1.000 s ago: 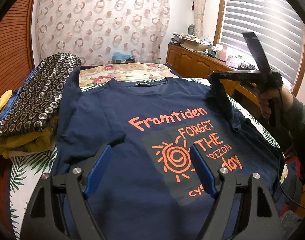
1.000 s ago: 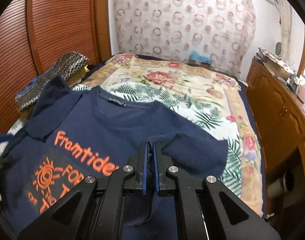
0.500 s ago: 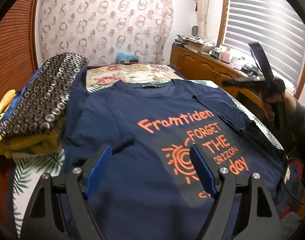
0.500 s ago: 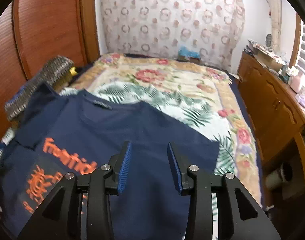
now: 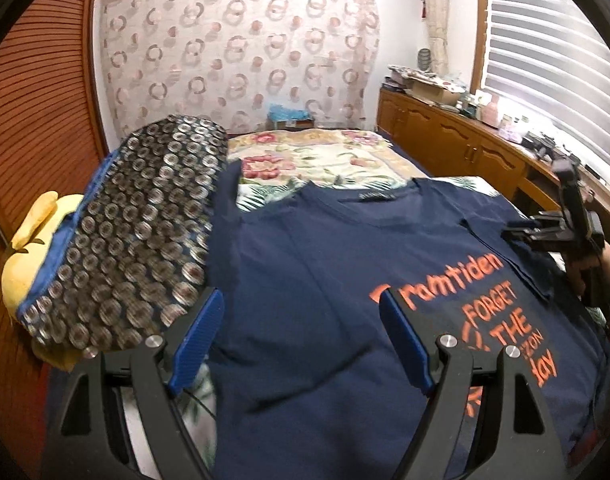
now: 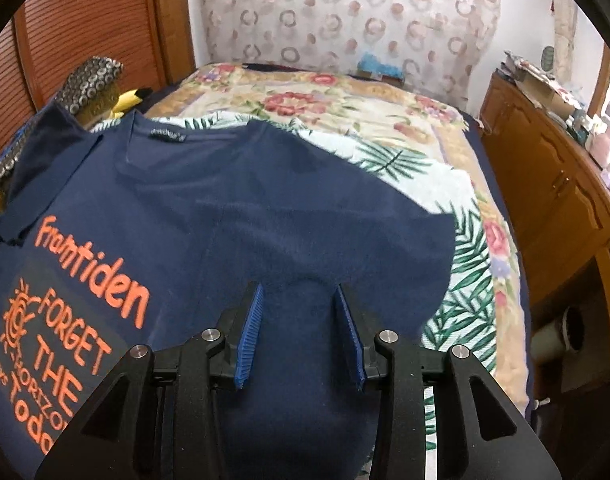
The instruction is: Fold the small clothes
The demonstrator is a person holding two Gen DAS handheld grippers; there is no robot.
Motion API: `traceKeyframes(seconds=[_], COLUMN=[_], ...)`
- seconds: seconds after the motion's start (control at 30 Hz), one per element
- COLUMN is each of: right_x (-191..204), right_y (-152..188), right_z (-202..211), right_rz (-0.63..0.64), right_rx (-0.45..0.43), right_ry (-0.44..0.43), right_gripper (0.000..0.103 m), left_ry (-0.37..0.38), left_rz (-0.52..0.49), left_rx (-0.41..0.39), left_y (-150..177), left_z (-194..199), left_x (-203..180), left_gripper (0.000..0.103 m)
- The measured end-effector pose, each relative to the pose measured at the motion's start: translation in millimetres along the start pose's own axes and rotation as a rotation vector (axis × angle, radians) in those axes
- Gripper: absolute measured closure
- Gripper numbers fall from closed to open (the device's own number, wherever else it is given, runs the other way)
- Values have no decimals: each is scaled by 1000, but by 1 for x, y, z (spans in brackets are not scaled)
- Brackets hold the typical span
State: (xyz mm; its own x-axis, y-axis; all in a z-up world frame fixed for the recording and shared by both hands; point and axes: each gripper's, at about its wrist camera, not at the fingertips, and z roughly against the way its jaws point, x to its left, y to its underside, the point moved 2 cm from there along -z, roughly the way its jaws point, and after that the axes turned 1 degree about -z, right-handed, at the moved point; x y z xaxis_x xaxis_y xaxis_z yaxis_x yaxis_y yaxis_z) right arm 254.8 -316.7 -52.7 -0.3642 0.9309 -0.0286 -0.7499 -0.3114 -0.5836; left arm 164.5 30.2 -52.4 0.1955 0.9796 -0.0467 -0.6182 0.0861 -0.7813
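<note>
A: Where does the navy cotton T-shirt with orange lettering (image 5: 337,280) lie from each tool?

B: It is spread face up on the floral and palm-leaf bedspread (image 6: 457,184), collar toward the far curtain, its long axis running from the collar back toward the person. The black left gripper with blue pads (image 5: 301,344) hangs over the shirt's left side, jaws wide apart and holding nothing. The shirt's left sleeve (image 5: 225,208) lies up and to the left of it, climbing the side of a folded dark garment patterned with silver rings (image 5: 145,232)

A: And the other one?

B: The black right gripper with blue pads (image 6: 301,336) stands partly open over the right sleeve (image 6: 345,240); cloth shows between the pads, but they do not press on it. That sleeve lies on top of the chest, so the left sleeve looks like the next fold, and the left gripper is nearer to it

A: The room?

B: A ring-patterned curtain (image 5: 241,52) at the head, a wooden cabinet (image 6: 545,184) along the right
</note>
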Motion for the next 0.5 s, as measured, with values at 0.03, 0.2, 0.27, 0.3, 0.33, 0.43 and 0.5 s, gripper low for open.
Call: traceKeyframes(seconds=[0.03, 0.2, 0.27, 0.3, 0.33, 0.43, 0.5], right_x=[0, -6, -9, -11, -13, -12, -15], right_y=[1, 4, 5, 5, 6, 5, 6], right_z=[1, 1, 1, 1, 2, 2, 2], right_rz=[3, -15, -30, -39, -46, -43, -42], right_rx=[-7, -26, -24, -22, -22, -21, -22], right_ry=[1, 18, 8, -1, -10, -6, -4], right_gripper=[66, 55, 53, 52, 52, 52, 52], left_ry=[-5, -18, -19, -19, -18, -20, -18], left_rz=[3, 13, 12, 13, 13, 3, -9], left_rx=[0, 12, 22, 31, 37, 55, 66], left_y=[-4, -26, -35, -40, -45, -55, -62], left_z=[-2, -17, -24, -30, -35, -48, -56], left_x=[5, 27, 35, 39, 44, 51, 55], left_gripper=[23, 23, 23, 23, 23, 32, 41])
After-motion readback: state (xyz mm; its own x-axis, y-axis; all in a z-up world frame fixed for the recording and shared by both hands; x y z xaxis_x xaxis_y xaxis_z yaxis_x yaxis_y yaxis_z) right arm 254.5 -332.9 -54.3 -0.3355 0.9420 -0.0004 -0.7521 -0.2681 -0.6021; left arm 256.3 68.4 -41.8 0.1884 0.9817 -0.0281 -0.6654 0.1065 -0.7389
